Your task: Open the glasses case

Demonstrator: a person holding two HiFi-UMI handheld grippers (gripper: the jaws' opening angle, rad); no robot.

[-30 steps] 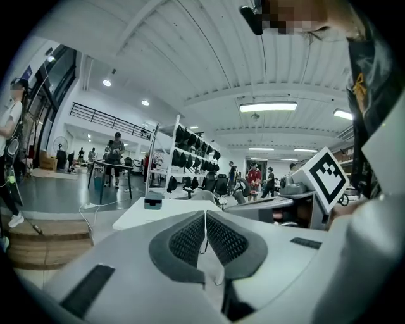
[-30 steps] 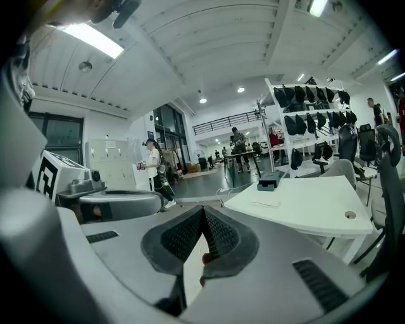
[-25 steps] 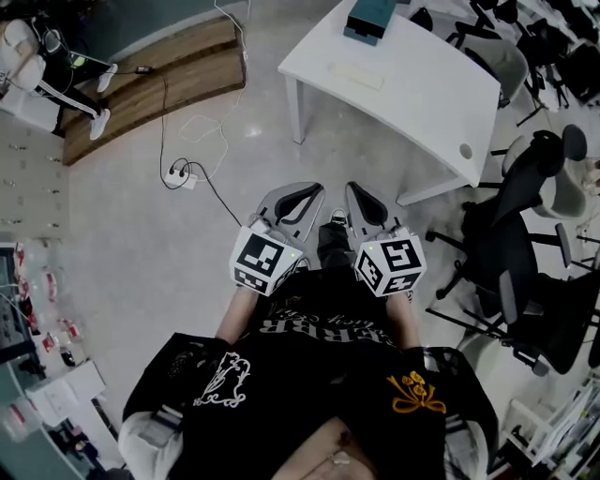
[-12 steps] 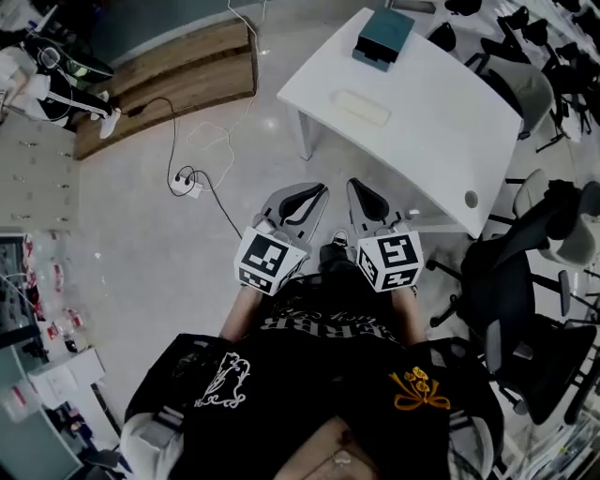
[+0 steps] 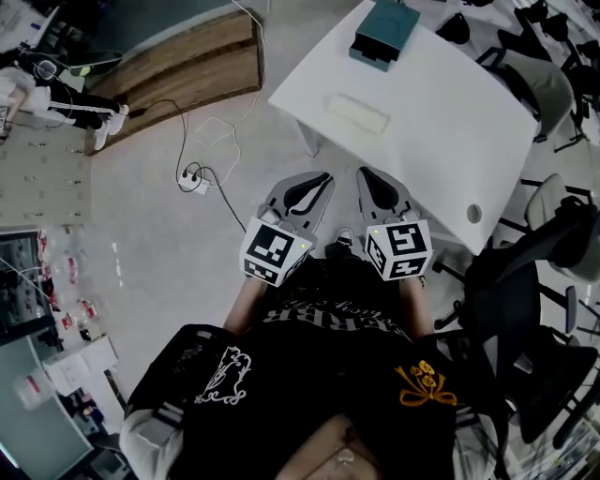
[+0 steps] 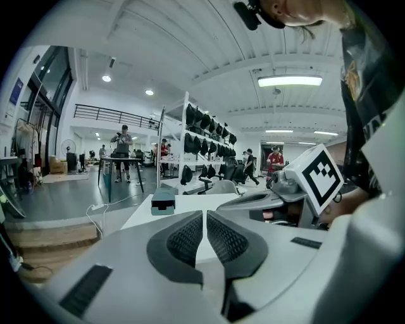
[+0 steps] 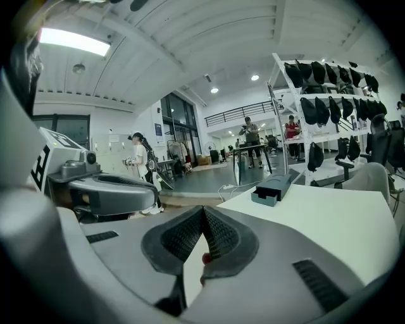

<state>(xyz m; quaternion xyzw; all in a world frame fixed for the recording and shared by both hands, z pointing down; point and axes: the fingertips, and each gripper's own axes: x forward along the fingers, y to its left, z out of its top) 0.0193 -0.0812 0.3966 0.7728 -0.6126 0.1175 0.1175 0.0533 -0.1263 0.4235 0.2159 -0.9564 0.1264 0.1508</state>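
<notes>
Head view showed the left tool [image 5: 319, 181] and the right tool [image 5: 366, 174] held side by side ahead of the person, both pointing toward the near edge of a white surface [image 5: 450, 131]. The glasses case [image 5: 357, 113], a pale oblong, lay flat and closed on that surface, apart from both tools and untouched by either. A teal box [image 5: 385, 28] stood at the far end of the surface, beyond the case. A power strip [image 5: 194, 180] with trailing cables lay on the floor [image 5: 150, 234] to the left, and dark office chairs [image 5: 525, 281] stood to the right. Left gripper view showed the left tool [image 6: 204, 215] with its ribbed pads [image 6: 186, 237] brought together and nothing between them; the surface [image 6: 145, 212] and the teal box [image 6: 163, 202] lay beyond, while the case itself could not be made out there. Right gripper view showed the right tool [image 7: 202, 212] likewise closed and holding nothing, with the surface [image 7: 329, 215] and the teal box [image 7: 272, 188] to the far right.
</notes>
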